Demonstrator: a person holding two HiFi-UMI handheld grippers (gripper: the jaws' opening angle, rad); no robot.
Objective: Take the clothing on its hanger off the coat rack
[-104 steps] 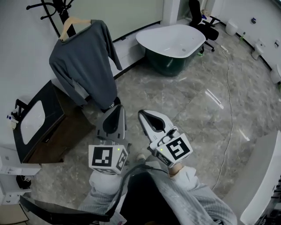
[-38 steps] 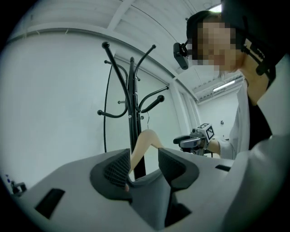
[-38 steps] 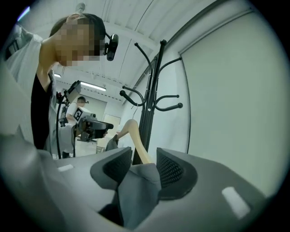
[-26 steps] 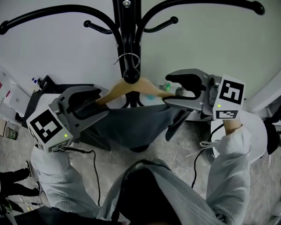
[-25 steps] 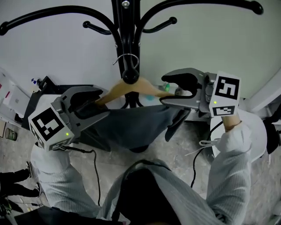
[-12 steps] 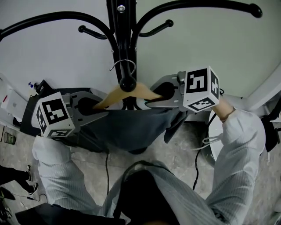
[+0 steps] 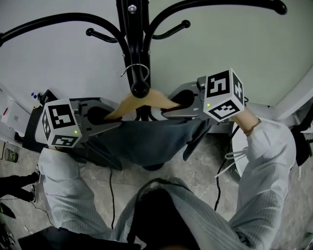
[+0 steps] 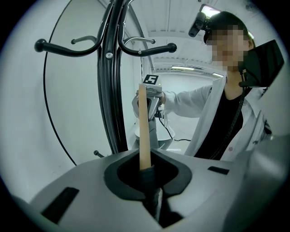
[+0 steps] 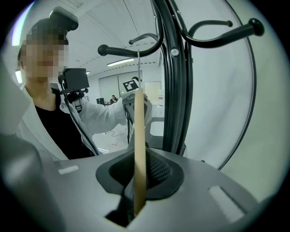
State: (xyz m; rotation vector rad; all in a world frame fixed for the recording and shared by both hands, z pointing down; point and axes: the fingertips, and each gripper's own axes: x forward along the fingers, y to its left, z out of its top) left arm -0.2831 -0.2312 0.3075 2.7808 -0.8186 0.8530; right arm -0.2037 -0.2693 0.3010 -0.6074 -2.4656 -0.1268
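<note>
A wooden hanger [image 7: 146, 99] hangs by its metal hook [image 7: 134, 73] on the black coat rack [image 7: 128, 39], with a grey garment [image 7: 146, 141] draped over it. My left gripper [image 7: 105, 119] is at the hanger's left end. Its jaws are closing, and they pinch the cloth-covered hanger arm [image 8: 143, 131] where it enters the left gripper [image 8: 152, 181]. My right gripper [image 7: 173, 105] is at the right end. Its jaws are closing too, with the bare wooden hanger arm [image 9: 139, 154] squeezed in the right gripper [image 9: 136, 190].
The rack's curved black pegs [image 7: 220, 4] spread overhead against a white wall. A dark cabinet [image 7: 34, 122] stands low on the left and a white tub [image 7: 288, 146] on the right. A cable [image 7: 110, 185] lies on the marble floor.
Both grippers' jaws, wide open around the hanger ends a second ago, have narrowed onto them. Both grippers rolled so their marker cubes face up. Hanger still on the rack.
</note>
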